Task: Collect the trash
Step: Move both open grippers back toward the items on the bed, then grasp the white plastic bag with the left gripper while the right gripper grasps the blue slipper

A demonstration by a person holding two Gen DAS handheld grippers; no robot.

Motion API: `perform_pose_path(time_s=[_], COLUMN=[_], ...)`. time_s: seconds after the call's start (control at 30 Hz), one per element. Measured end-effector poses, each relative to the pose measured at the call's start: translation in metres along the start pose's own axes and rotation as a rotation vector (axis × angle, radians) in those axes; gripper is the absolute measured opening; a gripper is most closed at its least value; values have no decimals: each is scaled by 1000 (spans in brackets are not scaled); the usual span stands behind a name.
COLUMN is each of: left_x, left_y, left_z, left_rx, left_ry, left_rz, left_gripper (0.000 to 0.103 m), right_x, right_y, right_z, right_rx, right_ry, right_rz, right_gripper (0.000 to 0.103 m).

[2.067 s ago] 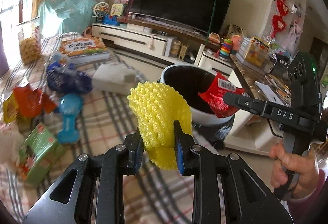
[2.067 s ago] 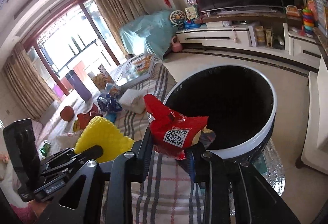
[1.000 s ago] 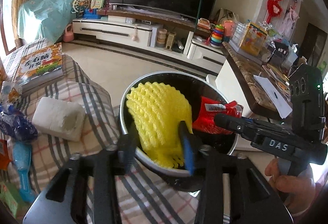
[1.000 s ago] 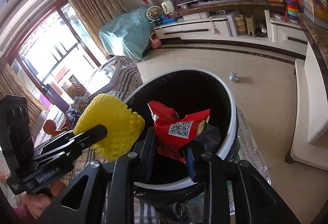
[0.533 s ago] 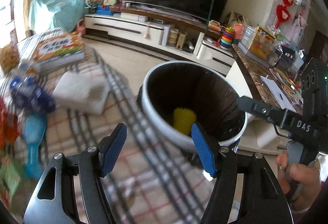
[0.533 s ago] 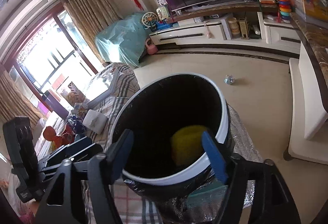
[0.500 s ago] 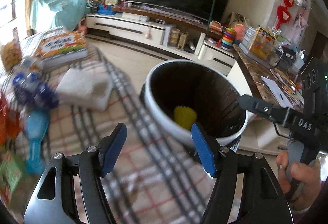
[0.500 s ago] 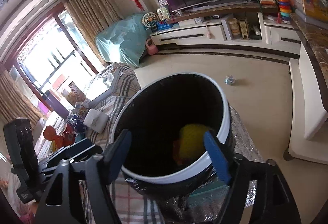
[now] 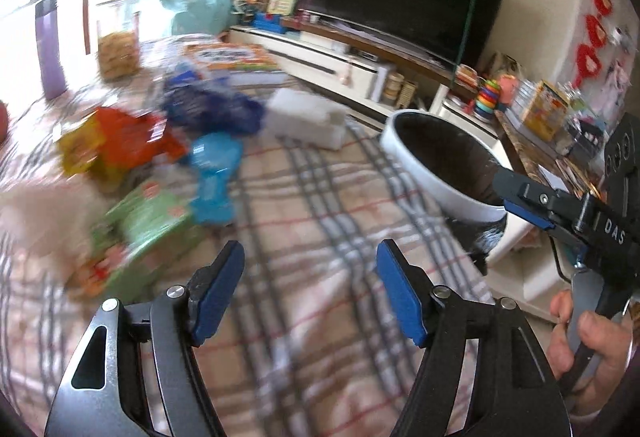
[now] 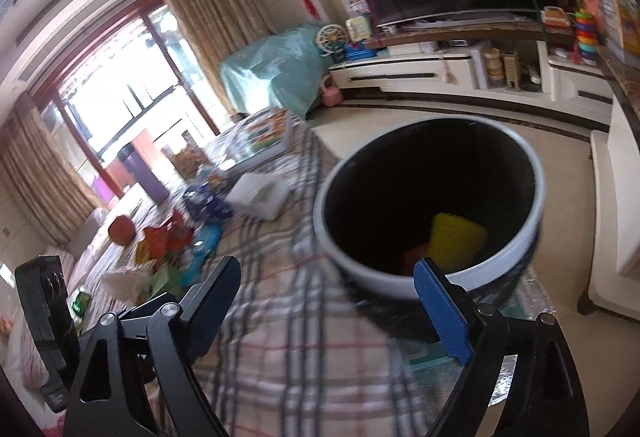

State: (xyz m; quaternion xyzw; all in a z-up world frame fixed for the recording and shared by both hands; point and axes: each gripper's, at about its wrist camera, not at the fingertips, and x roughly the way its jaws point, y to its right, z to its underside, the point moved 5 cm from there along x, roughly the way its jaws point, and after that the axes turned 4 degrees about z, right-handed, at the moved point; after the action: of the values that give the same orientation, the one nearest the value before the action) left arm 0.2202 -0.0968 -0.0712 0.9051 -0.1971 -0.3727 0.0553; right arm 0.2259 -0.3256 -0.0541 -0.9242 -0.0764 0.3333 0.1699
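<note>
Beside the bin (image 9: 440,161), both jaws stood wide and empty over the plaid surface (image 9: 320,221).

Left of the bin lay the remaining trash: an orange wrapper (image 9: 120,145), a green carton (image 9: 148,225), a blue plastic piece (image 9: 212,173), a dark blue bag (image 9: 212,107) and a white block (image 9: 306,119). The left gripper (image 9: 308,293) hovered nearest the carton, which sat just ahead and left of its jaws. Inside the bin, a yellow foam net (image 10: 456,241) rested on something red, beyond the right gripper (image 10: 336,309). Motion blur suggested fast travel; a hurried grab could probably crush the carton or knock neighbouring clutter off.
</note>
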Motion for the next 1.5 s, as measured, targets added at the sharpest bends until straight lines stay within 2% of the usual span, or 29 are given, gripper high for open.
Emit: perform_pose_path(time_s=[0.43, 0.77, 1.0, 1.2, 1.37, 1.43, 1.5], left_x=[-45, -65, -66, -59, -52, -46, -40], left_y=[-65, -100, -122, -141, -153, -159, -164], left_z=[26, 27, 25, 13, 0, -2, -2], left_rx=[-122, -191, -214, -253, -257, -256, -265], left_ry=[43, 78, 72, 72, 93, 90, 78], left_rz=[-89, -138, -159, -143, -139, -141, -124], left_gripper=[70, 70, 72, 72, 72, 70, 52], right_x=[19, 41, 67, 85, 101, 111, 120], right_y=[-71, -101, -117, -133, -142, -148, -153], right_z=[40, 50, 54, 51, 45, 42, 41], right_rx=[-111, -158, -161, -179, -185, -192, -205], right_ry=[-67, -108, -156, -176, -190, -196, -203], right_rz=[-66, -81, -90, -93, -87, -83, -75], right_gripper=[90, 90, 89, 88, 78, 75, 71])
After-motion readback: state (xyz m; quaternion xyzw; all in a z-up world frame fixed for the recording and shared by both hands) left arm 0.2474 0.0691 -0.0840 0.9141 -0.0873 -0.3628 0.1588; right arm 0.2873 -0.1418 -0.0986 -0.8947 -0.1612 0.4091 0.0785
